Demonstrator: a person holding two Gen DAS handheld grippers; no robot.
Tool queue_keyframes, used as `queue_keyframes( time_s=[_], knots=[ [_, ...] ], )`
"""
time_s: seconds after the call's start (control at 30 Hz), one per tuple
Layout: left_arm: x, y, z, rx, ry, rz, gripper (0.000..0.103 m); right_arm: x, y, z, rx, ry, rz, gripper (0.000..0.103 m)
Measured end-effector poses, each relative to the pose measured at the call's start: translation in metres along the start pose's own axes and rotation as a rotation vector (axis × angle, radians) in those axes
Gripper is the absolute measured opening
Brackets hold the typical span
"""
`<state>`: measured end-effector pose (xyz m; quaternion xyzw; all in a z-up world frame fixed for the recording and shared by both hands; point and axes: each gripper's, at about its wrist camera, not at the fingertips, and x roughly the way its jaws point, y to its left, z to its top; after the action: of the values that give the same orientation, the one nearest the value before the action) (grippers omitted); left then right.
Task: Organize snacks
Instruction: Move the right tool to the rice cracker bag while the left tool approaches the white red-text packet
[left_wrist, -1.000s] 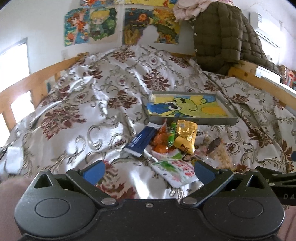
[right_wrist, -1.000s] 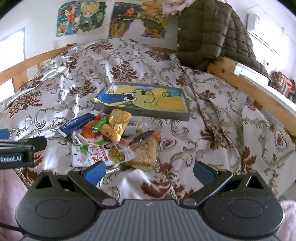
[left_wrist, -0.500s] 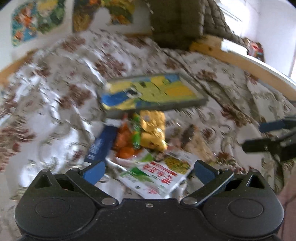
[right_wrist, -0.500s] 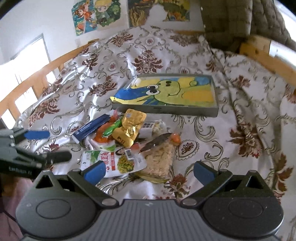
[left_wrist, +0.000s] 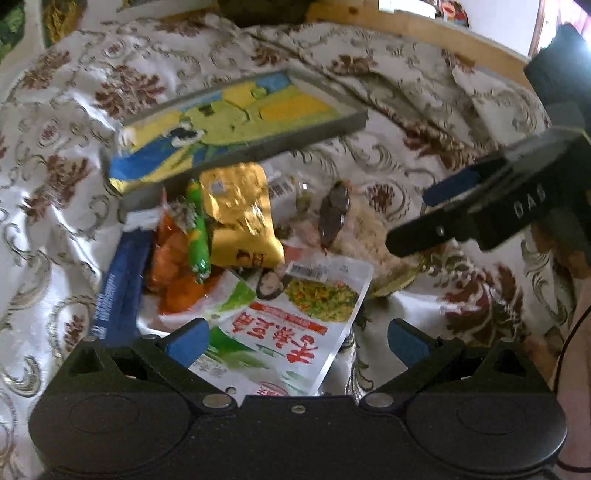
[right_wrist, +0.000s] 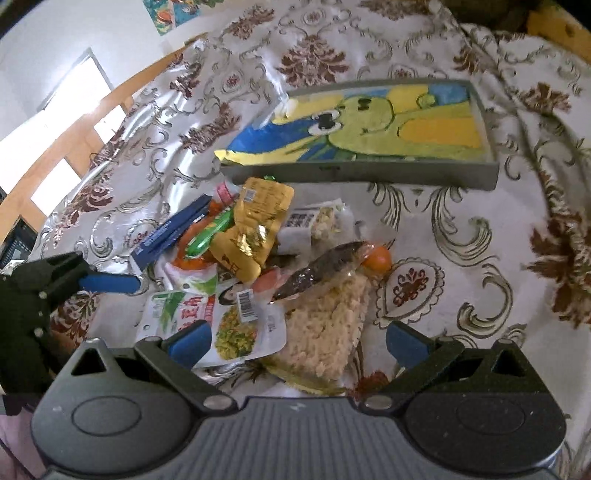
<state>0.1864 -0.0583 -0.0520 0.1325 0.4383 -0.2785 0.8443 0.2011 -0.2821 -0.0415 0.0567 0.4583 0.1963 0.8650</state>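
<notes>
A pile of snacks lies on the bed in front of a grey tray (left_wrist: 303, 136) (right_wrist: 362, 171) lined with a yellow-green cartoon. My left gripper (left_wrist: 295, 339) is open, its fingers on either side of a white, green and red pouch (left_wrist: 291, 321). Behind the pouch are a gold pouch (left_wrist: 240, 214), a green sausage stick (left_wrist: 197, 232), an orange pack (left_wrist: 173, 266) and a blue box (left_wrist: 122, 284). My right gripper (right_wrist: 299, 339) is open low over a clear pack of rice crisps (right_wrist: 325, 325), with a dark wrapped piece (right_wrist: 321, 269) on top of the pack.
A shiny floral bedspread (right_wrist: 461, 229) covers the bed, rumpled around the tray. A wooden bed rail (left_wrist: 406, 33) runs behind it and another rail (right_wrist: 92, 133) on the left. The two grippers hang close together over the pile, the left one's blue finger (right_wrist: 110, 282) beside the blue box.
Both grippers have dropped and moved in on the snack pile. The left one has swung right over the white pouch; the right one now hangs over the rice crisps.
</notes>
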Motion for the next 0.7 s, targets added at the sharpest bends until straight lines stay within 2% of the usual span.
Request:
queue_keyframes(
  time_s=[0.27, 0.5, 0.7],
  knots=[
    [0.032, 0.001, -0.005, 0.028, 0.059, -0.021, 0.102, 0.024, -0.031, -0.001, 0.063, 0.024, 0.105, 0.103],
    [0.050, -0.011, -0.007, 0.136, 0.074, 0.087, 0.102, 0.035, -0.045, 0.000, 0.146, 0.029, 0.138, 0.103],
    [0.053, -0.017, -0.007, 0.184, 0.056, 0.097, 0.099, 0.047, -0.048, -0.004, 0.187, 0.030, 0.152, 0.101]
  ],
)
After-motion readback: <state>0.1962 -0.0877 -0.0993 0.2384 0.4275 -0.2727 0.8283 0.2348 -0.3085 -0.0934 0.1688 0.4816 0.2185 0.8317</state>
